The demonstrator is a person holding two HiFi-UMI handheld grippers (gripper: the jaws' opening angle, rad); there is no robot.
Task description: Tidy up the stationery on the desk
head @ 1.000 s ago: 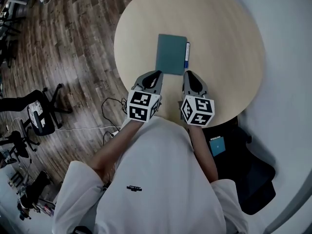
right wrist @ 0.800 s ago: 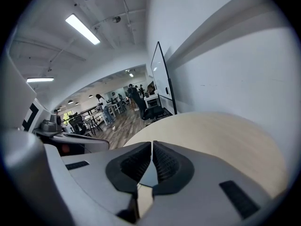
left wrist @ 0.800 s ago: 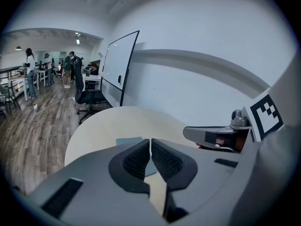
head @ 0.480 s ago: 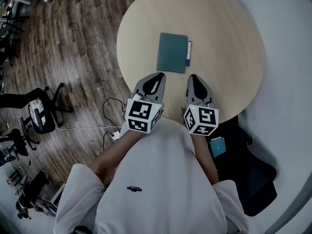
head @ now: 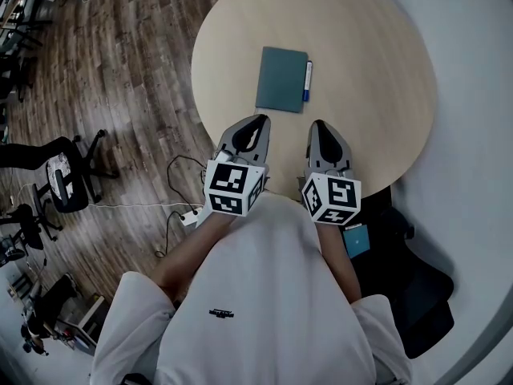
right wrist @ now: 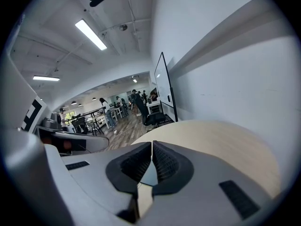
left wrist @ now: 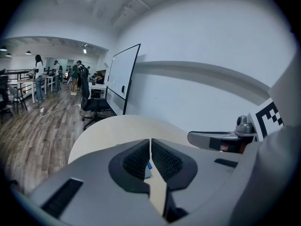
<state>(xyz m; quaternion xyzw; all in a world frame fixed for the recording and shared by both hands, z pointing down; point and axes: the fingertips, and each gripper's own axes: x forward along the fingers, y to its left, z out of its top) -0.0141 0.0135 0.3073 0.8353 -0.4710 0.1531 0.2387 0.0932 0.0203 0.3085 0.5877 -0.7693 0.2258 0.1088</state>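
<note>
A teal notebook (head: 281, 79) lies flat near the middle of the round beige table (head: 377, 70). A pen with a blue end (head: 308, 82) lies along the notebook's right edge. My left gripper (head: 258, 121) hovers over the table's near edge, below and left of the notebook, shut and empty. My right gripper (head: 319, 126) is beside it, below the pen, also shut with nothing held. In the left gripper view the jaws (left wrist: 150, 142) meet tip to tip, with a bit of the pen (left wrist: 149, 165) showing behind them. In the right gripper view the shut tips (right wrist: 152, 145) hide the notebook.
Wood floor lies left of the table, with a cable (head: 172, 175) and office chairs (head: 60, 187). A black chair (head: 409, 287) with a small teal item (head: 356, 240) stands at my right. A whiteboard (left wrist: 121, 76) and white wall lie beyond the table.
Both grippers have drawn back from the notebook and pen toward the table's near edge and lifted a little. The notebook and pen stay on the table.
</note>
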